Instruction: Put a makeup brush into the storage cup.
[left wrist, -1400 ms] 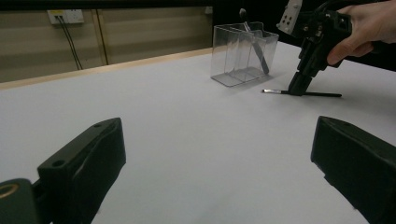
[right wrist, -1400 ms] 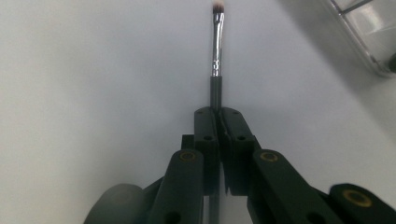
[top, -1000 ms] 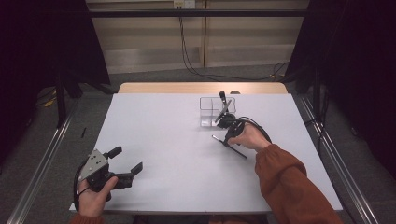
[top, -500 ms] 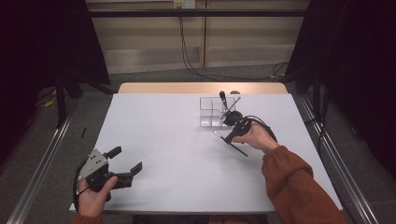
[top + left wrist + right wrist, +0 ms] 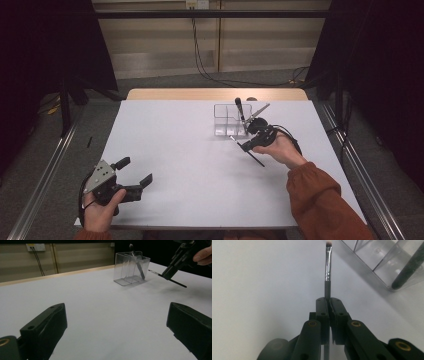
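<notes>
The right gripper (image 5: pixel 243 145) sits at about two o'clock on the white table (image 5: pixel 190 160), just in front of the clear organizer (image 5: pixel 227 122). Its jaws are clenched on a thin makeup brush (image 5: pixel 327 277); in the right gripper view the two black jaws meet flat against the dark handle, the silver ferrule runs on toward twelve o'clock, and a small pale tip of bristles ends the brush near the top edge. In the high view the brush's dark handle sticks out of the gripper toward five o'clock, lifted off the table with its shadow under it.

The organizer is a transparent box with inner dividers, standing upright at about one o'clock on the table near the far edge. A dark-handled brush (image 5: pixel 240 110) leans in it, head upward, and a lighter, silvery tool (image 5: pixel 259 111) slants out toward the right; what that one is I cannot tell for sure at this size.

The left gripper (image 5: pixel 134 175) rests at about seven o'clock near the table's front edge, in the person's left hand (image 5: pixel 100 210). Its jaws are released and spread wide, with only bare table between them in the left gripper view.

No brand, label or writing can be read on the brush, the organizer or the grippers.
</notes>
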Available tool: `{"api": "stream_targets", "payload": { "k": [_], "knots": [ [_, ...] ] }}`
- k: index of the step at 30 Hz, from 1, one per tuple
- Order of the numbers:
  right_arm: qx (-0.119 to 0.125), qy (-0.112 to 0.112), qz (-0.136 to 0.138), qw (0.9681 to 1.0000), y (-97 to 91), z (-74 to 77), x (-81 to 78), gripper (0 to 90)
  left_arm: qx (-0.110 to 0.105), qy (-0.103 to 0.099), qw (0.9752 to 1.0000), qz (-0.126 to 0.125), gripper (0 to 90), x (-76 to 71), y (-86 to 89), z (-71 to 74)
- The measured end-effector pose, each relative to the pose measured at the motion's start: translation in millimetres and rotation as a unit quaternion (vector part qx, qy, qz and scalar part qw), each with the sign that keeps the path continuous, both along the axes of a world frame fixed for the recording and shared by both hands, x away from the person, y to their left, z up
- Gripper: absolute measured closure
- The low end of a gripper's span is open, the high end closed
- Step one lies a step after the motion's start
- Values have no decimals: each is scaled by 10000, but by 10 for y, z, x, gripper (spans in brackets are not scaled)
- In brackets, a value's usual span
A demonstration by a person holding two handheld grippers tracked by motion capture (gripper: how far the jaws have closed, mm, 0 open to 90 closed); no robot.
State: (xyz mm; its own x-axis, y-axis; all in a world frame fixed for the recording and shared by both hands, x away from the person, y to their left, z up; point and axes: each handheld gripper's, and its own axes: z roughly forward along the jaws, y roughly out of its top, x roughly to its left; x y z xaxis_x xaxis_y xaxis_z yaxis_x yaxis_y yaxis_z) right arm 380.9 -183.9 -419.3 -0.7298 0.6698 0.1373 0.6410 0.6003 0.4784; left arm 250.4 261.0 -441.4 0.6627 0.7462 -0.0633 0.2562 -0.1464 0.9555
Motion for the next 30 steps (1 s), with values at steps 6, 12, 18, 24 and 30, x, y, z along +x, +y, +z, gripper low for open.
{"api": "stream_targets", "payload": {
  "k": [6,12,18,24,30],
  "knots": [
    [232,-205,27,9995,-43,25,-39,863,6,-5,10000,-4,31,-1,0,1],
    [521,-508,61,9973,-58,60,-75,863,16,-8,10000,-8,31,-1,1,2],
    [766,-796,36,9939,-66,75,-120,863,-3,-11,10000,23,31,-11,8,2],
    [1046,-1148,-86,9878,-108,102,-161,863,-28,5,10000,81,31,-23,18,0],
    [1411,-1415,-139,9797,-148,117,-202,863,-8,-8,10000,66,31,-24,17,1]
  ]
}}
